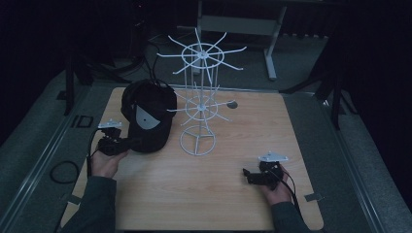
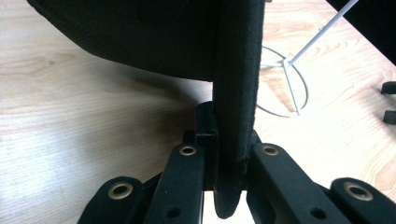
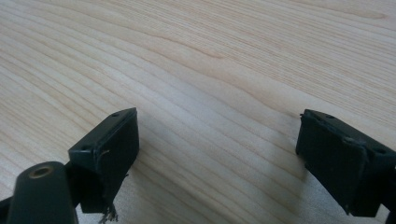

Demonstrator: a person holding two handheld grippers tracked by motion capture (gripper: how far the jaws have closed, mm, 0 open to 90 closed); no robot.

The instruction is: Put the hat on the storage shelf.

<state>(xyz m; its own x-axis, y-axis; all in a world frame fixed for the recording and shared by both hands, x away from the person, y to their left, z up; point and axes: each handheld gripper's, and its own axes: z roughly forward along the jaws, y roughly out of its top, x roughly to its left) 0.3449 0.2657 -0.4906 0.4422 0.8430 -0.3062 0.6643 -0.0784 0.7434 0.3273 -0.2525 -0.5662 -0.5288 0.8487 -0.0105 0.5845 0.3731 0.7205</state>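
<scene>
A black cap (image 1: 148,114) with a grey patch lies at the table's left, close to a white wire display stand (image 1: 199,102). My left gripper (image 1: 127,144) is shut on the cap's brim; in the left gripper view the black cap brim (image 2: 236,93) stands edge-on, pinched between the jaws, my left gripper (image 2: 229,140) low over the wood. The stand's ring base (image 2: 285,88) lies beyond. My right gripper (image 1: 247,174) rests open near the front right of the table; in the right gripper view my right gripper (image 3: 217,140) has bare wood between its wide-apart jaws.
The wooden table (image 1: 233,204) has free room across its front and right. A dark floor and a metal frame (image 1: 243,24) lie beyond the far edge. A cable loop (image 1: 63,171) lies on the floor at left.
</scene>
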